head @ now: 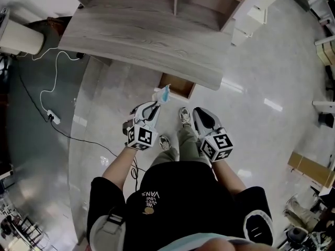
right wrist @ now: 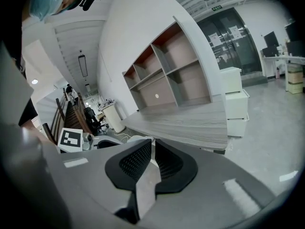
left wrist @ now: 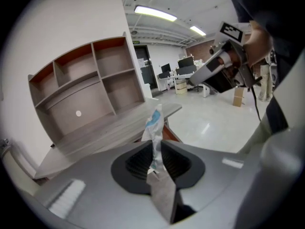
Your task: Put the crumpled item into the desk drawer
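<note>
A crumpled white-and-blue item (head: 163, 94) sticks up out of my left gripper (head: 156, 106), which is shut on it just in front of the desk. In the left gripper view the crumpled item (left wrist: 154, 128) is pinched between the ribbed pads (left wrist: 138, 161) and rises above them. A brown open drawer (head: 177, 86) juts from under the grey wooden desk (head: 141, 35), right beyond the item. The drawer (left wrist: 170, 131) also shows behind the item, under the desk edge. My right gripper (head: 198, 113) hangs beside the left one, shut with nothing between its pads (right wrist: 136, 159).
The person's shoes (head: 185, 116) stand between the grippers on the glossy floor. A white drawer cabinet (head: 256, 12) stands right of the desk. A power strip (head: 54, 117) with cables lies at the left. An open shelf unit (left wrist: 81, 89) sits on the desk's back.
</note>
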Demonstrator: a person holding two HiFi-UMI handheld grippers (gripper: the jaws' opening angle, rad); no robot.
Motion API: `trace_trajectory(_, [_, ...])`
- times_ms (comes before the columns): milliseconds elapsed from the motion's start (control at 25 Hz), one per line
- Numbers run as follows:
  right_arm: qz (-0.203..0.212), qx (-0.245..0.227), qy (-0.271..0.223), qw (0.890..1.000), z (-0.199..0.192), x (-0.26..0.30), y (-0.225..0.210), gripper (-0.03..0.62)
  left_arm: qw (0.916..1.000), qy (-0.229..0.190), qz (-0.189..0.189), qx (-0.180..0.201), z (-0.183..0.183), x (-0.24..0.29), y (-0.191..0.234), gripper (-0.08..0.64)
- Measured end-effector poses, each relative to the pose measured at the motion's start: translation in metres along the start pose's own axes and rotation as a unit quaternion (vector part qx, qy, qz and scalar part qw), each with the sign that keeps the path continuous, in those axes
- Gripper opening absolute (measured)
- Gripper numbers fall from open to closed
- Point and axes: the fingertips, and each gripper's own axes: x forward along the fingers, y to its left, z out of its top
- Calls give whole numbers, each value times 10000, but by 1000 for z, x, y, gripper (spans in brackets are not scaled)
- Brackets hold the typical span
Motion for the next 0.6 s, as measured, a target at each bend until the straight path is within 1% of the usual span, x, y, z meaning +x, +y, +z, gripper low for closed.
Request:
trace_trajectory(120, [-20,56,77,10000,-8,5,-7,6,9988,174,-195,414,-12,20,-10,107])
trace_trajectory(240, [-45,123,201,9997,-20,6,-13,6,9962,333,-377,717,-23,35,-21,107])
trace_trajectory(440, [-47,214,363,9991,-35,8,-18,6,9912,544,-625,1028,-38,55,-31,107])
trace_trajectory(600, [-57,281,417,9987,-42,10,-23,6,9866,692,-772,1258,-46,71,-31,107])
